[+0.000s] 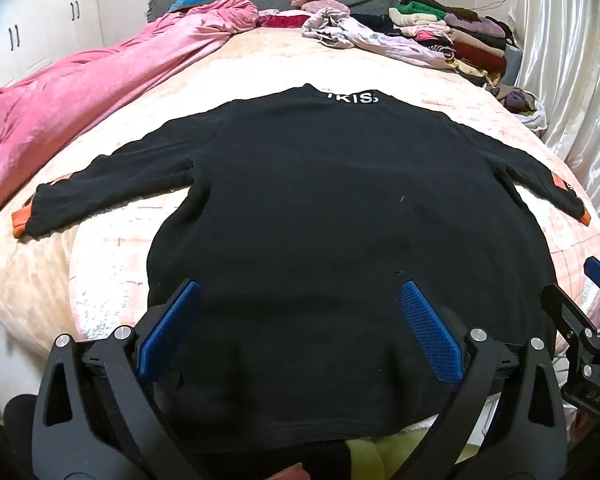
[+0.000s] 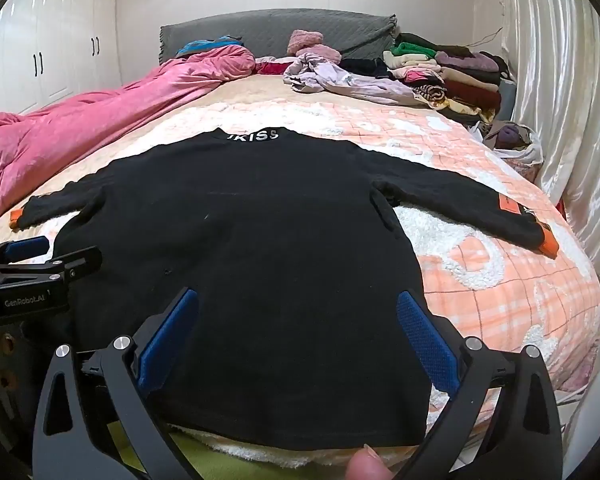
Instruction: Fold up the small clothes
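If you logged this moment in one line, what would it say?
black sweater spread flat on bed | left gripper open | right gripper open | folding not begun

I am seeing my left gripper [image 1: 300,328] and right gripper [image 2: 298,332] showing black angular frames, silver round screws and textured blue pads [image 1: 432,332]; white "GenRobot.AI" lettering is showing on the left one's body.

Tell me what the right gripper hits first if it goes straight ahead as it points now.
The right gripper, open, would most likely meet the black sweater lying flat on the bed; depth is unclear, so it might skim above.
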Motion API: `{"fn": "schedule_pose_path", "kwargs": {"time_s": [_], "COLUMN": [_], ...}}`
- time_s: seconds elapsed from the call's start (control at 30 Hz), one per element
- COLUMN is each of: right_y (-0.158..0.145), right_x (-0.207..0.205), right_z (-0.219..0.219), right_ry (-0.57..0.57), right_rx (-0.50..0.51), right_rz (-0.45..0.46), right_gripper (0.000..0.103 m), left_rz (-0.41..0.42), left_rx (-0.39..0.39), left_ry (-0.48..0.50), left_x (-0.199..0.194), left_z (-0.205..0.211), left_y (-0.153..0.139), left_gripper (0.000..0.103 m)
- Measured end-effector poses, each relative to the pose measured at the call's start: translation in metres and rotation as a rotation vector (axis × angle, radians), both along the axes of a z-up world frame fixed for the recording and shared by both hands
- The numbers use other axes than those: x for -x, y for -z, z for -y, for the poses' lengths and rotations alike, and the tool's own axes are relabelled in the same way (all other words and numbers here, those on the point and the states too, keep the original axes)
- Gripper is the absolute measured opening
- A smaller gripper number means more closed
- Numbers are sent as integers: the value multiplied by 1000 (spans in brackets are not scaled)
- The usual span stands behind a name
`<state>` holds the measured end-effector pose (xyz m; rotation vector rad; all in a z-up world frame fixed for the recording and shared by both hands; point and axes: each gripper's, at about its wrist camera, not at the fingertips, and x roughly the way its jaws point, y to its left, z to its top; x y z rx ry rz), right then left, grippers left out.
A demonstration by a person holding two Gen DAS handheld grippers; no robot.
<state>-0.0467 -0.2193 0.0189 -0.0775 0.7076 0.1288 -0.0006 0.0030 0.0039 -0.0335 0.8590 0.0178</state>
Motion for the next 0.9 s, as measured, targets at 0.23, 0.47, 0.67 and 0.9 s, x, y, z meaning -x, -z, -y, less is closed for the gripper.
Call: {"fn": "schedule_pose_path", "kwargs": {"time_s": [0.23, 0.47, 0.67, 0.9], "right_y": [0, 0, 0, 0], "right_x": [1, 2, 2, 3], "right_z": [0, 0, 0, -1], "right_ry": [0, -2, -1, -1], "right_rx": [3, 3, 4, 6], "right_rz": [1, 0, -1, 0], "right_gripper": [99, 99, 99, 99], "left_rz": [5, 5, 7, 8], "left_rx": [3, 4, 5, 7], "left_ry": [1, 0, 0, 0], "left_x": [3, 3, 3, 2], "left_z": [1, 2, 1, 0], "left_y": [-1, -1, 0, 0], "left_gripper": [94, 94, 94, 94]}}
